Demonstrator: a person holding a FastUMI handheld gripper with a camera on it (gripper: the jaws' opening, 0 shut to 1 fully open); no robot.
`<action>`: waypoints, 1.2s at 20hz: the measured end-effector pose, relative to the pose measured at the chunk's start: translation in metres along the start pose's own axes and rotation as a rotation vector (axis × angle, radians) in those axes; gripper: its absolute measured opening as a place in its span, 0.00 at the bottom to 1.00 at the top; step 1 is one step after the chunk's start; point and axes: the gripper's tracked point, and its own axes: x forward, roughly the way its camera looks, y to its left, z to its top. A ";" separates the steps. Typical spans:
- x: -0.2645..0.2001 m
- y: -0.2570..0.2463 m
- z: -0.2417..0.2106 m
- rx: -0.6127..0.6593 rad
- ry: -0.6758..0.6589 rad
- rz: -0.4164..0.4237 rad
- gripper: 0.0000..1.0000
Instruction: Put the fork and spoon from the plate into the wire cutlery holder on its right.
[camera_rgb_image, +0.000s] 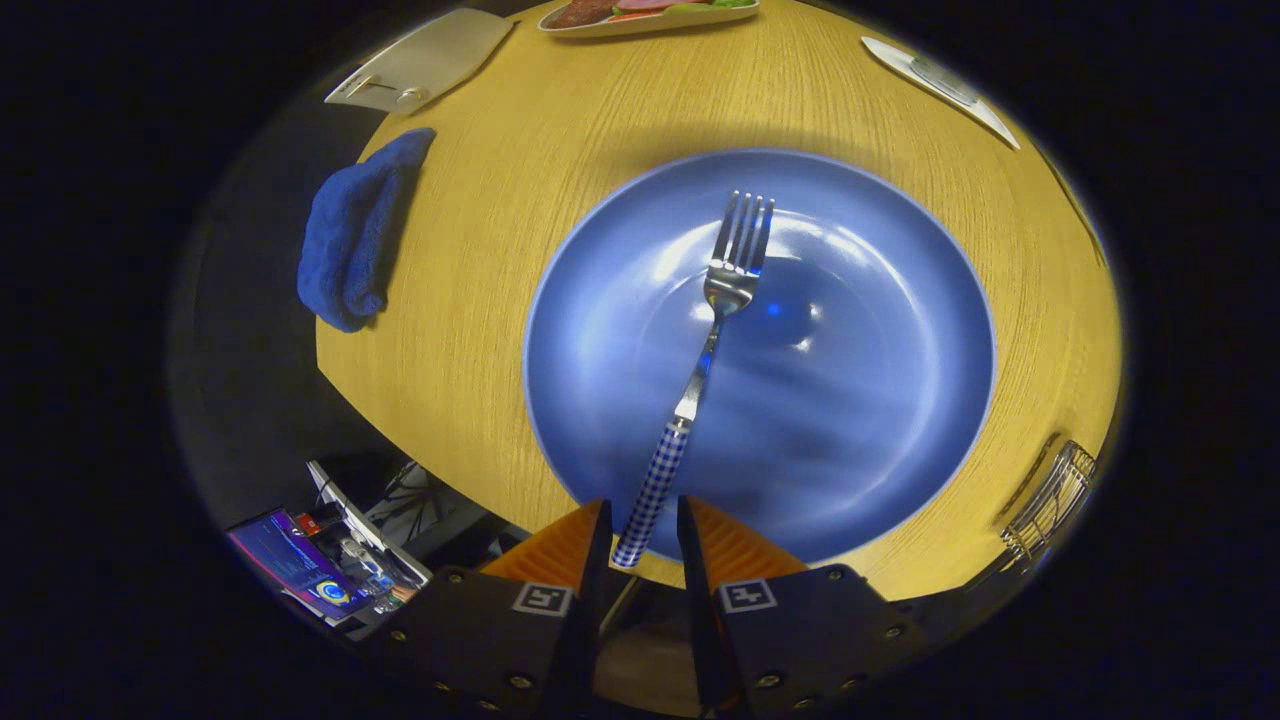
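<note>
**Fork on the blue plate, handle end between your gripper's fingers**

Pale oak-grain wood is what you see most of: the round wooden tabletop (480, 260) spreads out beyond your gripper. On it, just ahead of the fingers, sits the wide, shallow, glossy blue plate (880, 400), its near rim reaching almost to the fingertips.

To the far left, a crumpled dark blue cloth (350, 240) hangs partly over the table's edge. Further still on that side lies a flat white rectangular board (430, 60). At the far edge you can make out a pale tray of food (650, 15), and to the far right a white oval dish (940, 85). At the near right edge of the table stands the wire cutlery holder (1050, 495), well apart from the plate's centre.

The steel fork with a blue-and-white checked handle (715, 300) lies on the plate, tines pointing away from you, handle running back towards you.

Your gripper (643, 520) has its fingers parted, and the tip of the fork's handle sits in the gap between them; whether either finger touches it, you cannot tell from here.
</note>
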 end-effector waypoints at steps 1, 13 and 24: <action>0.008 -0.001 0.011 0.002 -0.001 0.008 0.12; -0.010 0.002 -0.001 -0.086 0.011 0.072 0.12; -0.037 -0.008 0.013 -0.014 -0.014 0.153 0.01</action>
